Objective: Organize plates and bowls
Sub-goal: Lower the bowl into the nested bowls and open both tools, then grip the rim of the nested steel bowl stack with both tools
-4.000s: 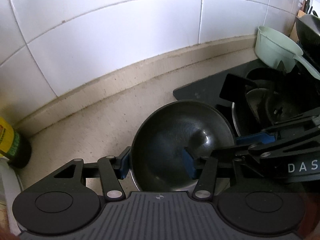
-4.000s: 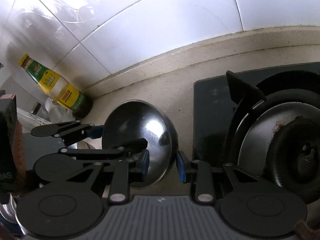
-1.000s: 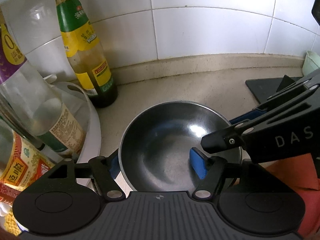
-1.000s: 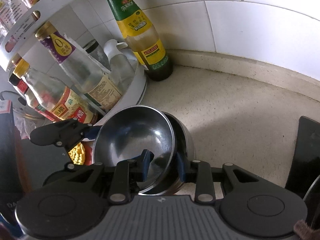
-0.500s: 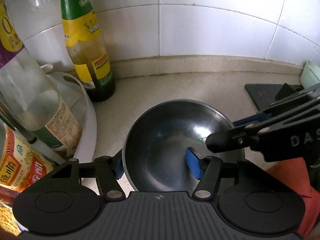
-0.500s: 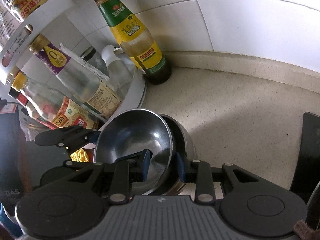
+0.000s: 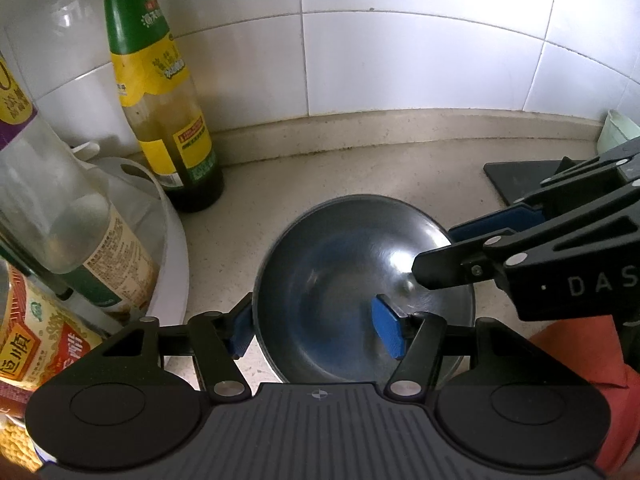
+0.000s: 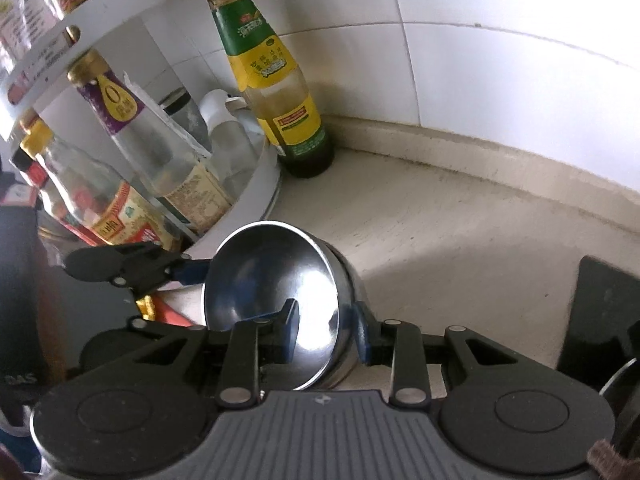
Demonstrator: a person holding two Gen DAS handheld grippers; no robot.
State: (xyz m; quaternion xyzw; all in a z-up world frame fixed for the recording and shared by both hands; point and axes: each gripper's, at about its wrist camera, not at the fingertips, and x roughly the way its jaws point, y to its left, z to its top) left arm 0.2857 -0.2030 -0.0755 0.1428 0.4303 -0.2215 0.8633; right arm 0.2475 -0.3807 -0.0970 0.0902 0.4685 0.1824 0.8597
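A steel bowl (image 7: 344,280) sits nested in a second steel bowl (image 8: 348,280) on the beige counter. My left gripper (image 7: 316,330) straddles the near left rim, one blue pad outside and one inside, jaws wide. My right gripper (image 8: 326,330) straddles the right rim of the upper bowl (image 8: 272,280), one pad inside and one outside against the lower bowl. It also shows in the left wrist view (image 7: 452,252), reaching in from the right. Whether the pads press the rim is not clear.
A white round condiment rack (image 8: 256,196) with several bottles stands left of the bowls. A green and yellow sauce bottle (image 7: 160,92) stands by the tiled wall. The black stove edge (image 8: 600,312) lies to the right. A pale green cup (image 7: 620,132) sits far right.
Both grippers and the bowl have come lower and closer to the counter beside the rack. The upper bowl now sits deeper in the lower bowl.
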